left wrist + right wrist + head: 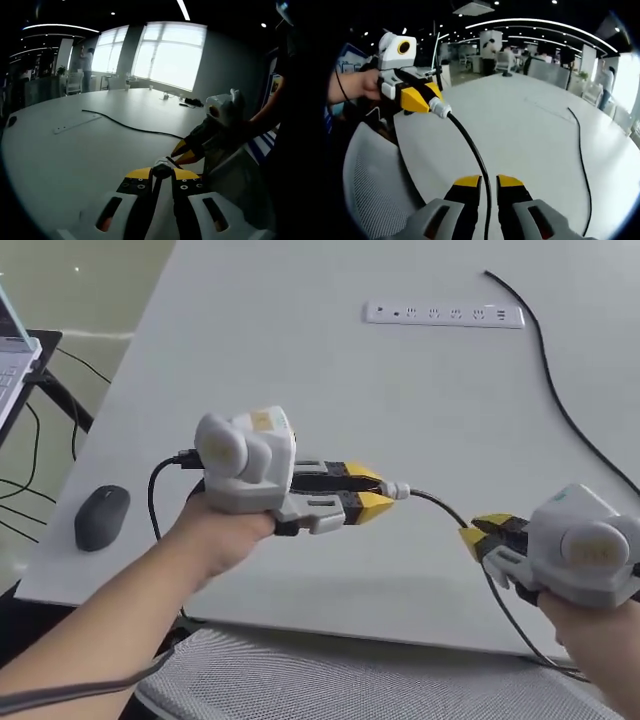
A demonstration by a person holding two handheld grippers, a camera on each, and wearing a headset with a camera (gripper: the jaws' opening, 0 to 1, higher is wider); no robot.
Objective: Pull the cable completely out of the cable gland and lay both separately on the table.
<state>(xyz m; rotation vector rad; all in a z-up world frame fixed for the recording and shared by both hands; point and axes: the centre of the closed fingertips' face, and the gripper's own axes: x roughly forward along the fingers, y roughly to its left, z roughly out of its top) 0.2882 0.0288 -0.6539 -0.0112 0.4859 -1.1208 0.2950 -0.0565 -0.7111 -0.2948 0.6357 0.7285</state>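
Gland mostly hidden in clamped left gripper, right gripper pinching cable

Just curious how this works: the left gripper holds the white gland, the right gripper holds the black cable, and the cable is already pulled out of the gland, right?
Not quite: the cable is not out yet. The right gripper view shows it running straight into the cable gland. The rest holds: the left gripper grips the gland, the right gripper grips the cable.
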